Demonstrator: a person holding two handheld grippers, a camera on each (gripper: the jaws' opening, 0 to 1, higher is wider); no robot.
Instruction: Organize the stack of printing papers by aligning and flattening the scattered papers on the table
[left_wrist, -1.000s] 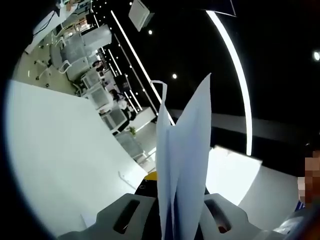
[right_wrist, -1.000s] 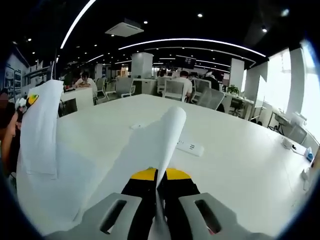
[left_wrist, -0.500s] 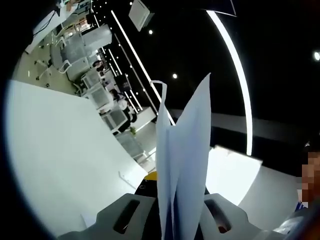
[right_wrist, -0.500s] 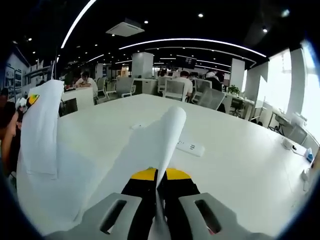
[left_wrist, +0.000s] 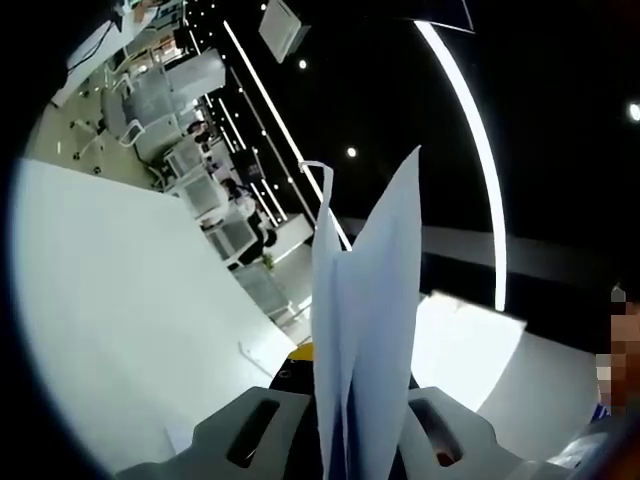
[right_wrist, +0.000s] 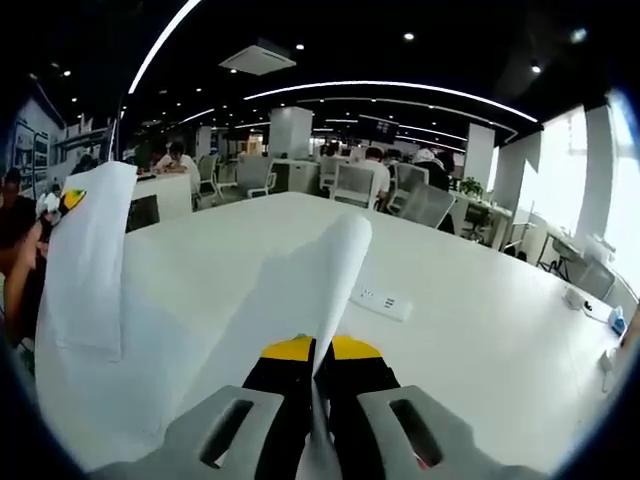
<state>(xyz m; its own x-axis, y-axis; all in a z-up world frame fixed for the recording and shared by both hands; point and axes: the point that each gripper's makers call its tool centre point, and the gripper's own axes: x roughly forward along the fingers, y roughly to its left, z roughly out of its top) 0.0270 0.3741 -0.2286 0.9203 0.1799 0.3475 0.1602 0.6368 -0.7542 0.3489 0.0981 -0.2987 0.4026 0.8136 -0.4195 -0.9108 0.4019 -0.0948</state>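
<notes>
A stack of white printing papers (left_wrist: 365, 320) stands on edge between the jaws of my left gripper (left_wrist: 345, 410), which is shut on it; this view is tilted up toward the ceiling. In the right gripper view the same papers (right_wrist: 290, 290) sag in a curve above the white table (right_wrist: 480, 340). My right gripper (right_wrist: 315, 390) is shut on their near edge. The far end of the stack (right_wrist: 88, 260) rises at the left, held by the left gripper (right_wrist: 68, 198), of which a yellow part shows beside a person's hand (right_wrist: 20, 275).
A white power strip (right_wrist: 381, 299) lies on the table beyond the papers. Small items sit at the table's far right edge (right_wrist: 590, 305). Office chairs and seated people (right_wrist: 372, 180) fill the background. In the left gripper view the white table (left_wrist: 120, 300) spreads to the left.
The right gripper view has shifted slightly, so the room sits a little lower in it. Both grippers still hold the papers in the same pose.
</notes>
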